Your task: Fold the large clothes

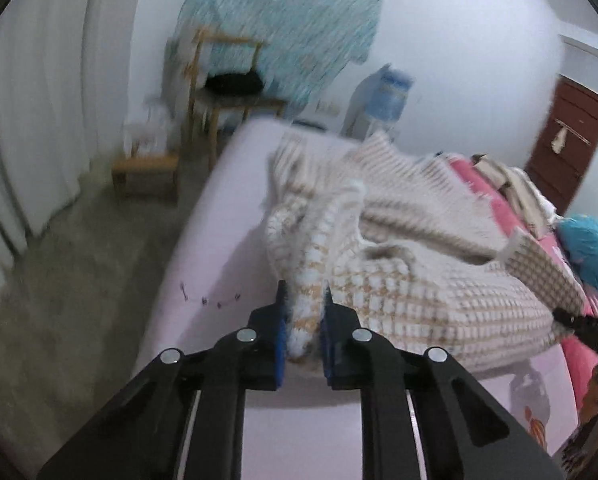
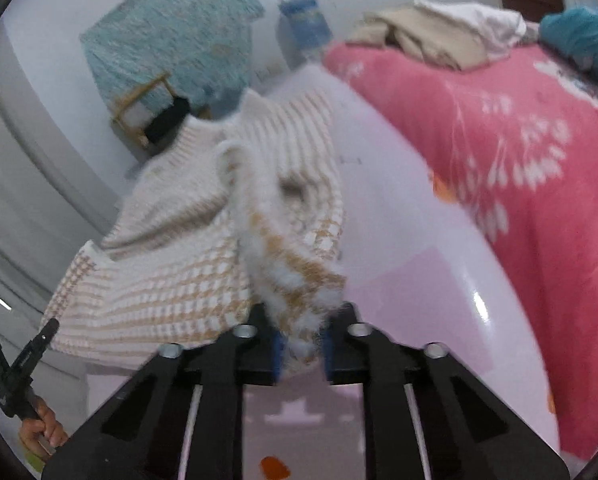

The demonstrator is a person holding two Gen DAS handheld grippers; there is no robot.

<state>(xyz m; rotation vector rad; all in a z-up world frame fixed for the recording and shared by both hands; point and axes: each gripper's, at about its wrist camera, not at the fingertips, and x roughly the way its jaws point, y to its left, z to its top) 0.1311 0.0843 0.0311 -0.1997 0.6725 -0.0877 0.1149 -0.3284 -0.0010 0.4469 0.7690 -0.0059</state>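
The left tool is clamped on a bunched edge of the towel; the right tool pinches another edge above the bed.

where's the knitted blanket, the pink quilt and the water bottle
knitted blanket [image 1: 439, 304], left wrist view, on its checked beige and white body
pink quilt [image 2: 519, 168], right wrist view, on its flowered top
water bottle [image 1: 391, 94], left wrist view, on its blue body
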